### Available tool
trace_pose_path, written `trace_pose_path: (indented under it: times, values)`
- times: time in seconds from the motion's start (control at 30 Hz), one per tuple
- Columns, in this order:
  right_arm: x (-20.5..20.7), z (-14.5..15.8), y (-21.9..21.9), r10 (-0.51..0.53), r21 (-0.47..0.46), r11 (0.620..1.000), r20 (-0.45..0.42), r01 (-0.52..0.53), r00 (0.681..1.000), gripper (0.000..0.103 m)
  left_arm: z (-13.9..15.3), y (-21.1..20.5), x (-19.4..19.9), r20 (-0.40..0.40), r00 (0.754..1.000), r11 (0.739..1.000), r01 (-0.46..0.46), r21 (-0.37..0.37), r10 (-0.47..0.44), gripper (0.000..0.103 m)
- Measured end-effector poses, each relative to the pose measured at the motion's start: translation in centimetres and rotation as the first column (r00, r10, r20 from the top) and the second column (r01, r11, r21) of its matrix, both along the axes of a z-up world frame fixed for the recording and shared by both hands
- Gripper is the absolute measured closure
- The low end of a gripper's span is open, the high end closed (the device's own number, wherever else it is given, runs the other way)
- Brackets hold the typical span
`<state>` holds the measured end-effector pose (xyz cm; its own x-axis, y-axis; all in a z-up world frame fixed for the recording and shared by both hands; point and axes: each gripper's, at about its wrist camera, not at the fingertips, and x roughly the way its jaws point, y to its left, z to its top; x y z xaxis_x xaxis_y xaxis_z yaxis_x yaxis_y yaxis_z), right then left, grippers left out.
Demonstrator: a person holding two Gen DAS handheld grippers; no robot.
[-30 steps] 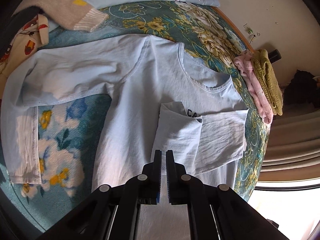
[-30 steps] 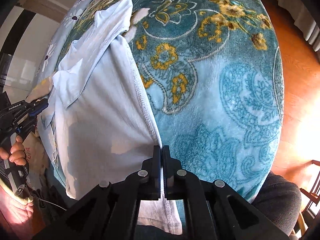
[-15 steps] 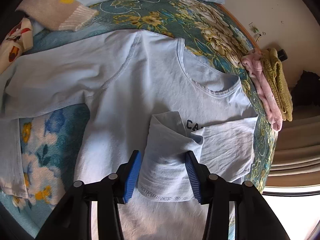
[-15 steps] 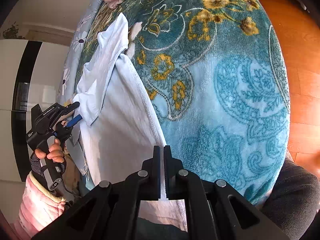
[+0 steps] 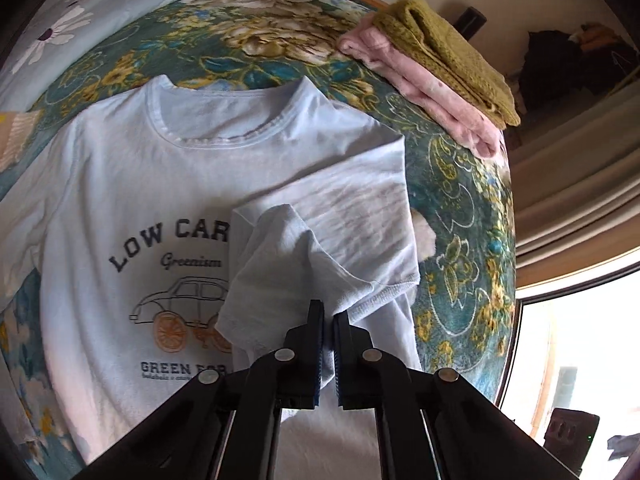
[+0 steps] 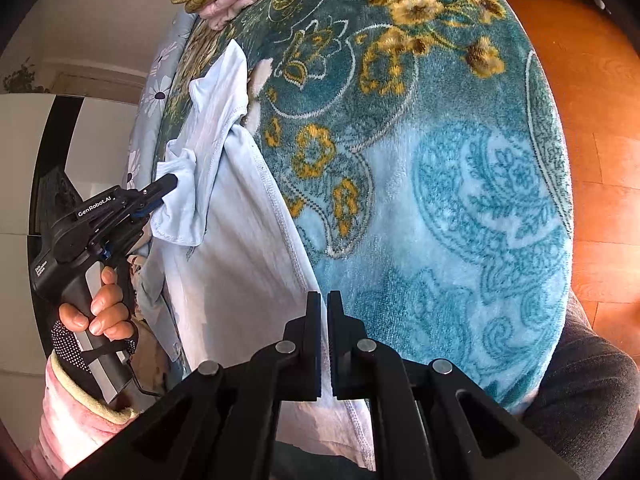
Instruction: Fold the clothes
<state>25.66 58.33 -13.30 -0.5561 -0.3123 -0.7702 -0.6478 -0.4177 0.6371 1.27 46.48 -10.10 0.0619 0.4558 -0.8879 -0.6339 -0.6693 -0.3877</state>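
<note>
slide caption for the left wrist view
Left claw pinching the folded sleeve of a light blue printed T-shirt on a floral blanket.

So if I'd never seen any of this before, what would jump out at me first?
Probably the pale blue T-shirt printed with a little car, spread on a teal flowered blanket. Next, the two black pincer tools: the left gripper pinches the folded-in sleeve, and the right gripper clamps the shirt's side edge near the hem. At the blanket's far edge lie folded pink and olive clothes.

I note a home bedroom: bed under a teal floral blanket (image 6: 460, 184), daisy-print pillow (image 5: 100, 4), folded clothes (image 5: 440, 68), wood floor (image 6: 592, 80).
</note>
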Motion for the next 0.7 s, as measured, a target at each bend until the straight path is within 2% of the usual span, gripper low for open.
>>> trace_pose_path:
  times: [0.03, 0.1, 0.17, 0.23, 0.3, 0.37, 0.47, 0.53, 0.6, 0.67, 0.7]
  values:
    - [0.0, 0.0, 0.0, 0.000, 0.000, 1.000, 0.001, 0.000, 1.000, 0.099, -0.4, 0.7, 0.6, 0.019, 1.000, 1.000, 0.024, -0.011, -0.024, 0.075]
    - [-0.2, 0.0, 0.0, 0.005, 0.003, 1.000, 0.000, -0.005, 1.000, 0.099, -0.3, 0.5, 1.4, 0.049, 0.998, 0.999, 0.044, 0.022, -0.045, 0.066]
    - [-0.2, 0.0, 0.1, 0.007, 0.008, 1.000, -0.002, -0.007, 1.000, 0.099, 0.6, -0.5, 1.7, 0.046, 0.998, 0.998, 0.041, 0.055, -0.043, 0.061]
    - [-0.4, -0.1, 0.2, 0.004, 0.005, 1.000, -0.003, -0.004, 1.000, 0.099, 1.5, -2.3, 1.0, 0.018, 1.000, 0.997, -0.012, 0.073, 0.011, 0.055]
    - [-0.4, -0.3, 0.2, 0.005, 0.001, 1.000, -0.002, -0.005, 1.000, 0.099, 1.3, -4.4, -0.6, 0.020, 0.995, 0.993, -0.095, 0.071, 0.094, 0.052]
    - [-0.6, -0.5, -0.1, 0.013, -0.003, 1.000, 0.002, -0.013, 1.000, 0.099, 0.1, -5.9, -2.3, 0.077, 0.979, 0.980, -0.191, 0.056, 0.187, 0.052]
    - [-0.6, -0.9, -0.3, 0.023, -0.009, 1.000, 0.011, -0.023, 1.000, 0.099, -2.0, -7.2, -3.7, 0.226, 0.934, 0.949, -0.303, 0.084, 0.278, 0.052]
    - [-0.5, -0.9, -0.2, 0.018, -0.010, 1.000, 0.011, -0.018, 1.000, 0.099, -2.8, -7.3, -3.8, 0.291, 0.906, 0.932, -0.348, 0.101, 0.306, 0.054]
    - [-0.3, -0.8, -0.1, 0.008, -0.009, 1.000, 0.010, -0.008, 1.000, 0.099, -2.9, -7.1, -3.7, 0.326, 0.891, 0.918, -0.375, 0.132, 0.317, 0.054]
    - [-0.3, -0.7, 0.1, 0.001, -0.009, 1.000, 0.011, 0.000, 1.000, 0.099, -2.8, -6.6, -3.6, 0.350, 0.880, 0.910, -0.389, 0.146, 0.320, 0.063]
    - [-0.3, -0.7, 0.2, -0.003, -0.010, 1.000, 0.010, 0.003, 1.000, 0.099, -2.7, -6.3, -3.6, 0.341, 0.883, 0.910, -0.389, 0.145, 0.323, 0.077]
